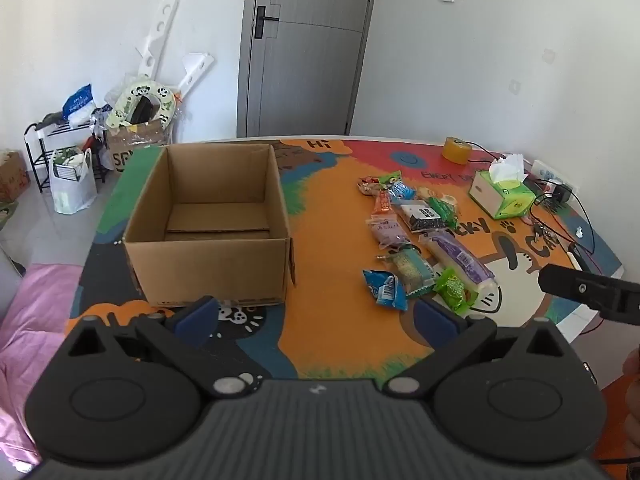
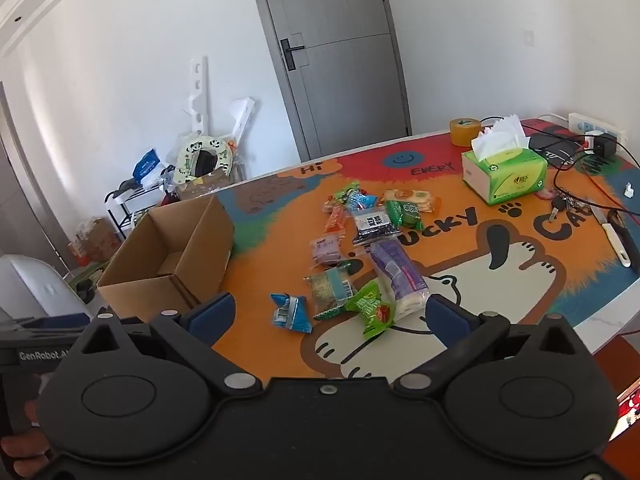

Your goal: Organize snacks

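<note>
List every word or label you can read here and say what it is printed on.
"Hi", "EVERY", "LUCKY": colourful cartoon table mat.
"GenRobot.A", cut off: black left hand-held gripper.
Snack wrappers, green tissue box, brown cardboard box: print too small or blurred to read.

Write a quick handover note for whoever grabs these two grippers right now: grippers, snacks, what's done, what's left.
Left gripper: open, holding nothing, above the table's near edge in front of the brown cardboard box.
Right gripper: open, holding nothing, nearest the small blue snack packet and green snack packet.
Box: holds no snacks.
Snacks: all loose on the colourful cartoon table mat, right of the box.
Done: nothing packed.
Left: every snack.
</note>
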`<state>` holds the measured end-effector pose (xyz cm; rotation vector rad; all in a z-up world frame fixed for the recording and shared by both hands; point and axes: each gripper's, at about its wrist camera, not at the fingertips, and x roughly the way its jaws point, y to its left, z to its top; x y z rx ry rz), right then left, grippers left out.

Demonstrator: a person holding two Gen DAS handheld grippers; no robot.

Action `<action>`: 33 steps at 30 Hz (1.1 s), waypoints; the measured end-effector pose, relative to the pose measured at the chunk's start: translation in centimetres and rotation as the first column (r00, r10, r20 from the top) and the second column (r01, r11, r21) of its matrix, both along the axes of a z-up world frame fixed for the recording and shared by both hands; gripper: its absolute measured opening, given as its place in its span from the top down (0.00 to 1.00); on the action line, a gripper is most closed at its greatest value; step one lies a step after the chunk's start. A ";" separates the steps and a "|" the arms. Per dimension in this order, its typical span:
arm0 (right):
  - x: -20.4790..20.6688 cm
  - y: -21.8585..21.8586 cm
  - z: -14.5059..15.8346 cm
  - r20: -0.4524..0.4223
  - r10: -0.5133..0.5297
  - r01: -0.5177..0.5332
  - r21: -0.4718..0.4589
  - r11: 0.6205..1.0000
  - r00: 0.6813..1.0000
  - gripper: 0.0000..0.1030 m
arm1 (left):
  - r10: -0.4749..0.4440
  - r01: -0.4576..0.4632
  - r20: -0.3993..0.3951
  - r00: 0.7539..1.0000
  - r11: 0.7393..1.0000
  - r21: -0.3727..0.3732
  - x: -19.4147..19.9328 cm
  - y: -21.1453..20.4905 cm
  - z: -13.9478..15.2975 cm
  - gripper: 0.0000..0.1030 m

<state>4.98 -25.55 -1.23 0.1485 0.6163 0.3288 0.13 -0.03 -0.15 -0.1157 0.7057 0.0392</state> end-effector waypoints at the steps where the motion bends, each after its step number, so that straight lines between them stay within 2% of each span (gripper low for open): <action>1: 0.1 -0.1 0.0 -0.001 -0.003 0.003 0.000 1.000 1.000 0.00 | 0.003 -0.003 -0.005 1.000 1.000 -0.002 0.1 0.0 -0.1 0.00; 4: 0.2 -0.2 -0.1 0.006 -0.002 0.002 -0.008 1.000 1.000 0.00 | 0.003 -0.005 -0.020 1.000 0.998 -0.065 0.8 1.4 -0.2 0.00; 6: -0.1 0.1 0.1 0.014 0.015 -0.015 -0.022 1.000 1.000 0.00 | 0.000 0.001 0.023 1.000 0.998 -0.056 -0.2 1.8 0.0 0.00; 8: -0.9 0.2 0.3 0.024 0.029 -0.028 -0.031 0.999 0.999 0.00 | 0.008 -0.008 0.028 1.000 1.000 -0.014 -1.0 0.7 0.1 0.00; 11: -0.2 0.3 0.6 -0.008 0.030 -0.030 -0.032 0.999 1.000 0.00 | 0.010 -0.010 0.016 1.000 1.000 0.011 -1.2 0.3 0.3 0.00; 21: -0.9 1.0 0.7 0.016 0.069 -0.068 -0.068 0.995 0.997 0.00 | 0.016 -0.016 0.012 1.000 1.000 0.014 -1.1 0.3 0.0 0.00; 33: -0.7 0.8 0.2 0.000 0.046 -0.046 -0.059 0.997 0.999 0.00 | 0.004 -0.004 0.005 1.000 1.000 0.019 -1.0 -0.1 -0.3 0.00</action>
